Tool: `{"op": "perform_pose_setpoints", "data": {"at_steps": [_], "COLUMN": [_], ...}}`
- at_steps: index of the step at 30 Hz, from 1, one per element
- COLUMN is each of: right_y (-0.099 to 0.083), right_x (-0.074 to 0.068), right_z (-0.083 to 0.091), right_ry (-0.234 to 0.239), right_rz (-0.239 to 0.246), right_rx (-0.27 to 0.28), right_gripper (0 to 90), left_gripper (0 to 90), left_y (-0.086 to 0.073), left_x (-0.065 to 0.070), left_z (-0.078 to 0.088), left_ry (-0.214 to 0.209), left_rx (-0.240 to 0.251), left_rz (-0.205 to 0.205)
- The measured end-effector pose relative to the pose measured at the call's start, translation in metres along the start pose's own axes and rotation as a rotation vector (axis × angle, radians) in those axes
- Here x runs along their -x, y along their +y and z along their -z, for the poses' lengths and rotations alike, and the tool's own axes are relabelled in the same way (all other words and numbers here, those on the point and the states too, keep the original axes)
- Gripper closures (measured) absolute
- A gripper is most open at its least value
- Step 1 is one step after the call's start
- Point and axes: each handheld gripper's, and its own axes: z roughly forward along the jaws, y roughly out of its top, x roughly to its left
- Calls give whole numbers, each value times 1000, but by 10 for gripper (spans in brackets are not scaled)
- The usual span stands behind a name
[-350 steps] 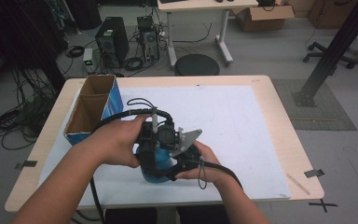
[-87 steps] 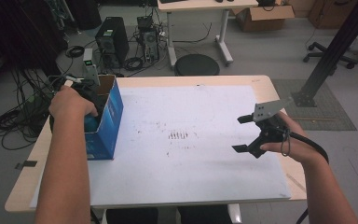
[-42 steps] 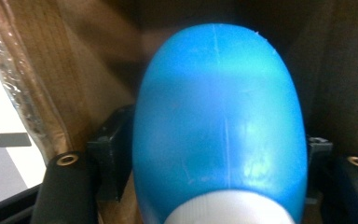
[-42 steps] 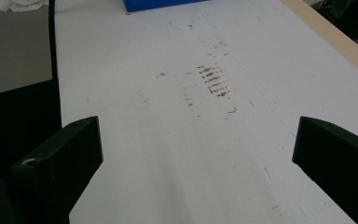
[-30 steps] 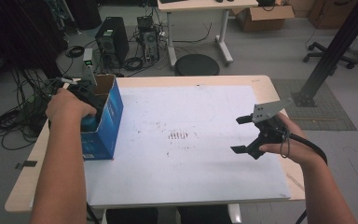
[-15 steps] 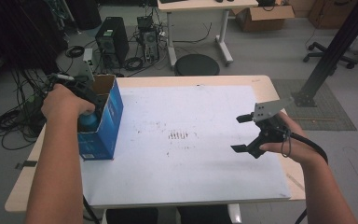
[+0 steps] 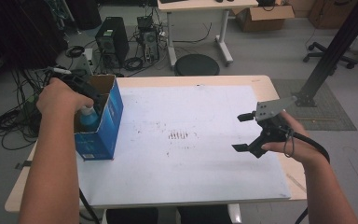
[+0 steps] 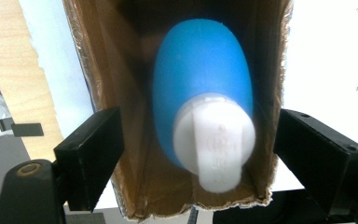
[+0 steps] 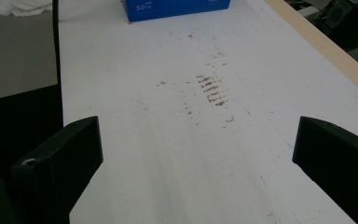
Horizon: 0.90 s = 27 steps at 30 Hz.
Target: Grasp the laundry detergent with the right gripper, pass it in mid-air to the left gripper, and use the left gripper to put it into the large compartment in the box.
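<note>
A blue bottle (image 8: pixel 200 79) with a white cap (image 8: pixel 214 140) stands inside the open blue cardboard box (image 7: pixel 103 133) at the table's left edge. In the high view the bottle's top (image 7: pixel 89 119) pokes up inside the box. My left gripper (image 8: pixel 200 140) hovers over the box mouth, and its jaws have just been opening. They stand wide on either side of the box walls, clear of the bottle. My right gripper (image 7: pixel 244 133) hangs open above the white mat (image 7: pixel 191 177) at the right with nothing between its fingers (image 9: pixel 65 154).
Brown smudges (image 7: pixel 179 135) mark the middle of the mat. The wooden table edge (image 7: pixel 284 121) runs just beyond my right hand. On the floor behind the table are computer towers (image 7: pixel 109 39), cables and a round stool (image 7: pixel 196 64).
My left hand has lifted up out of the box, leaving the blue bottle standing inside. The bottle lay on the mat much earlier. The right hand has stayed put.
</note>
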Motion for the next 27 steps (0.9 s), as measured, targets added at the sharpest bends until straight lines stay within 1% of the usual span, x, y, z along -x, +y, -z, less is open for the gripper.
{"op": "perform_pose_setpoints", "data": {"at_steps": [5, 8, 10, 12, 16, 19, 24, 27], "right_y": [3, 5, 7, 8, 10, 12, 17, 20], "right_x": [0, 0, -1, -1, -1, -1, -1, -1], "right_z": [3, 6, 7, 9, 13, 15, 20, 24], "right_ry": [-2, -2, -4, -5, -9, -11, -12, -14], "right_rz": [7, 11, 14, 16, 19, 21, 28, 33], "right_rx": [4, 5, 5, 6, 5, 0, -2, -4], "right_gripper": [16, 16, 16, 16, 17, 16, 17, 17], "left_gripper": [142, 113, 111, 100, 75, 65, 3, 2], "left_y": [-3, -4, -6, -8, -12, -14, -18, -22], "left_x": [5, 7, 8, 10, 12, 15, 19, 21], "left_z": [7, 13, 17, 21, 30, 35, 45, 52], "left_ry": [0, 9, 6, 12, 20, 18, 24, 27], "left_rx": [7, 10, 17, 25, 33, 36, 36, 46], "left_rz": [-15, -17, -22, -22, -38, -48, -53, -66]}}
